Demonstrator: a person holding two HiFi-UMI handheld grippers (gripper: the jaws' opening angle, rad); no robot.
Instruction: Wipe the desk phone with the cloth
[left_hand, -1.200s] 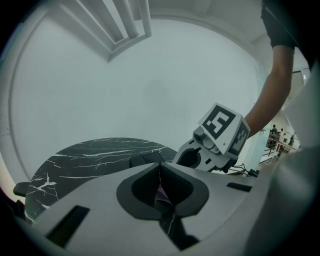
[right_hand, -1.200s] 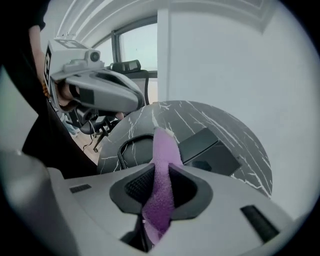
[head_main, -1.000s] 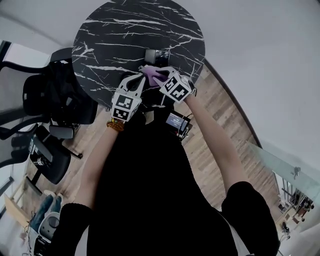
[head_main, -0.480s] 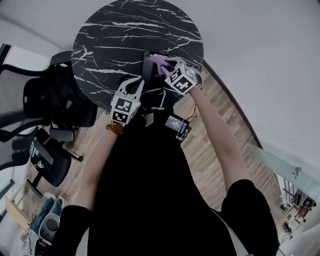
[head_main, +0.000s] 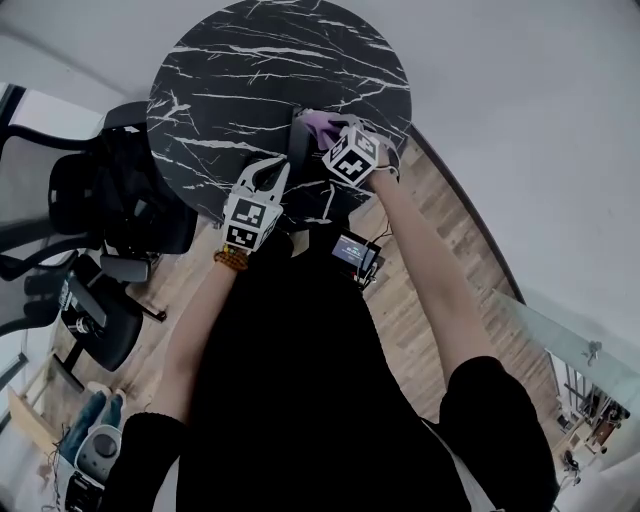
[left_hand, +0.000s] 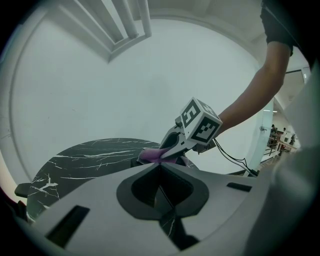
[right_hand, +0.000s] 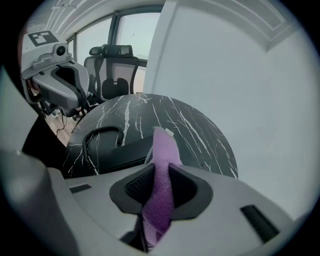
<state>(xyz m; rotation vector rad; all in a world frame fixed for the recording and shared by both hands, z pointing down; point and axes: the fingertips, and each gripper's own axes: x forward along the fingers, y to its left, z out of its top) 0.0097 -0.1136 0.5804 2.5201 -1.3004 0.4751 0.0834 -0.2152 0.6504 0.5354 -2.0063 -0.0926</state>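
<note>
The black desk phone (head_main: 298, 148) sits on the near right part of the round black marble table (head_main: 230, 80). In the right gripper view the phone (right_hand: 117, 150) lies low and dark beside its coiled cord (right_hand: 92, 142). My right gripper (head_main: 328, 136) is shut on the purple cloth (head_main: 319, 124) and holds it over the phone's top. A strip of the cloth (right_hand: 162, 165) runs up between the jaws of the right gripper (right_hand: 161, 176). My left gripper (head_main: 268, 176) hovers at the table's near edge, left of the phone. That left gripper (left_hand: 160, 172) is shut on nothing.
Black office chairs (head_main: 110, 190) stand left of the table on the wooden floor (head_main: 440, 240). A small device with a screen (head_main: 352, 250) hangs at the person's waist. A white wall (head_main: 520, 120) curves close behind the table. A glass panel (head_main: 570, 330) is at the right.
My right gripper carried the cloth from the phone's near side to its far right part. The left gripper stayed almost still at the table edge.
</note>
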